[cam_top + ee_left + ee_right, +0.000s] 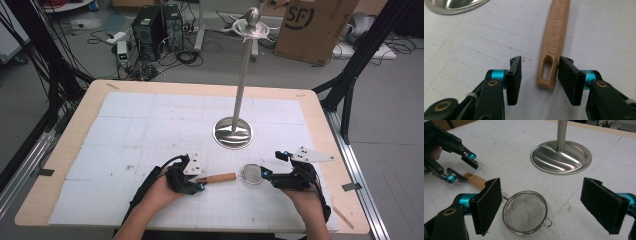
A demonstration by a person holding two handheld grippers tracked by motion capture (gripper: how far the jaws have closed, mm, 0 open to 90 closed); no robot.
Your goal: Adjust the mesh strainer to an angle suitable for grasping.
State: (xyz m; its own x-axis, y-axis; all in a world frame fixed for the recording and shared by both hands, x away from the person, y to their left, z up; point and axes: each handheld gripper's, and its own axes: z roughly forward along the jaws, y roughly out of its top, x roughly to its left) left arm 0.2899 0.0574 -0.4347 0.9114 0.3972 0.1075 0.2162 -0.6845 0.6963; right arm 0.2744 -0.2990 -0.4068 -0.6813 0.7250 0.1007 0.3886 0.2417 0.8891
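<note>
Near the front edge of the white mat (125,130), a small strainer (251,174) lies flat, its wooden handle (220,177) pointing toward the left gripper (199,186) and its mesh bowl (526,212) toward the right gripper (267,167). From the left gripper view, the slotted handle end (547,75) sits between the half-parted jaws, close to the right-hand pad and clear of the left-hand one; whether that near pad touches the wood is too close to tell, and nothing looks clamped. The handle's far end runs off the top of that view, and the letters stamped on it are hard to read. From the right gripper view, its jaws stand wide apart with the bowl lying on the mat between them, untouched; the near pad hides where handle meets rim. Behind the strainer stands a steel stand (233,132), whose pole (561,133) is cut off at the top of the right gripper view.
</note>
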